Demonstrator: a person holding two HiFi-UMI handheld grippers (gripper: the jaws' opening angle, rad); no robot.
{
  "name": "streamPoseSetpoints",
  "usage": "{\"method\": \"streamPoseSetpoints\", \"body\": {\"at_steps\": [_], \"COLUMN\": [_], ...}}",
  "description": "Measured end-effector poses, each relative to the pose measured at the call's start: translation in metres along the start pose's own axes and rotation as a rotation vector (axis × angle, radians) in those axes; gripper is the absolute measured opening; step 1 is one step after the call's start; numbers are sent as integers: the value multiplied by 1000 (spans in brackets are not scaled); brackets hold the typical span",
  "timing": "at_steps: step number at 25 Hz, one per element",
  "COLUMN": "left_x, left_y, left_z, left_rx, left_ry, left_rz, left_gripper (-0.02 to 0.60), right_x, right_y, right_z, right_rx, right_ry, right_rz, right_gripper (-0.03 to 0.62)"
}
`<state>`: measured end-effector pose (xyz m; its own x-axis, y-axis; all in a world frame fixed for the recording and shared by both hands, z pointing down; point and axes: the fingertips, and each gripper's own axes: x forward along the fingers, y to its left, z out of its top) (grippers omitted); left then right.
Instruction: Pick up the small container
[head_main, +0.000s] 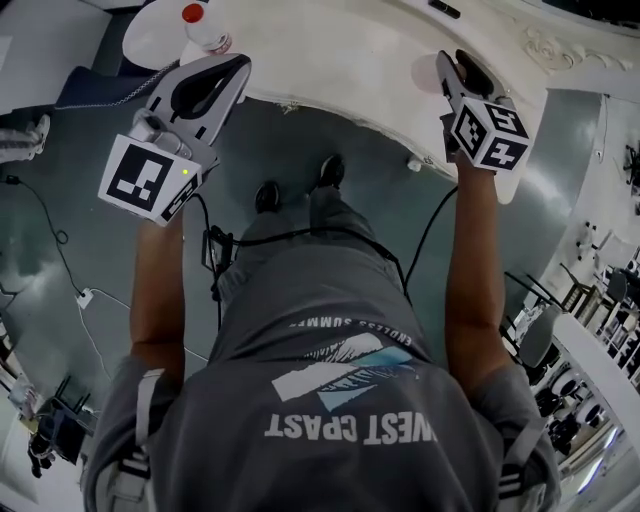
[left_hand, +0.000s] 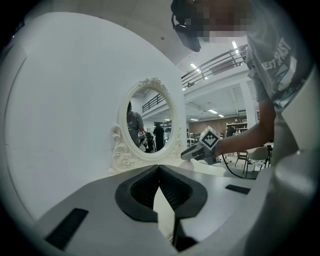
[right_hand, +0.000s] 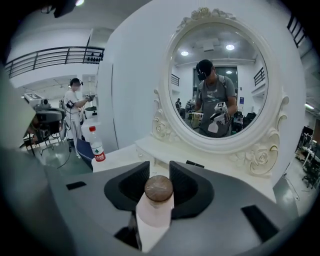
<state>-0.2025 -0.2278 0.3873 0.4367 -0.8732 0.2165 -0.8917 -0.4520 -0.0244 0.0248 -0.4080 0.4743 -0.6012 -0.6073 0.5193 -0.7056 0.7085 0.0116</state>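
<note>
The small container (right_hand: 156, 207) is a pale bottle with a round brown cap. It stands upright between the jaws of my right gripper (right_hand: 159, 168), which is shut on it, lifted off the white vanity top (right_hand: 125, 155). In the head view the right gripper (head_main: 452, 62) hangs over the vanity's front edge at the upper right; the container is not clear there. My left gripper (left_hand: 159, 166) is shut with its tips touching and nothing between them. It is held over the left end of the vanity (head_main: 238, 66).
An ornate oval mirror (right_hand: 220, 85) stands at the back of the vanity, also in the left gripper view (left_hand: 150, 125). A red-capped water bottle (right_hand: 96, 145) stands at the vanity's left end (head_main: 205, 30). Cables trail across the grey floor (head_main: 60, 250).
</note>
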Motion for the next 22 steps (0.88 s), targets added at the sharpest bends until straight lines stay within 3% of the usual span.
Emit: {"method": "streamPoseSetpoints", "body": {"at_steps": [8,22], "left_x": [-16,-28], "left_y": [5,-1], "left_z": [17,50], "left_rx": [27,94], "left_ry": [-41,-112], "left_rz": [-16,-93], "left_gripper": [15,15], "right_x": [-45,-126], "right_y": [22,52], "right_z": [54,112], "right_rx": [-34,-93], "right_ry": [-88,-230], "right_rz": [-5,-45], "right_gripper": [143,143]}}
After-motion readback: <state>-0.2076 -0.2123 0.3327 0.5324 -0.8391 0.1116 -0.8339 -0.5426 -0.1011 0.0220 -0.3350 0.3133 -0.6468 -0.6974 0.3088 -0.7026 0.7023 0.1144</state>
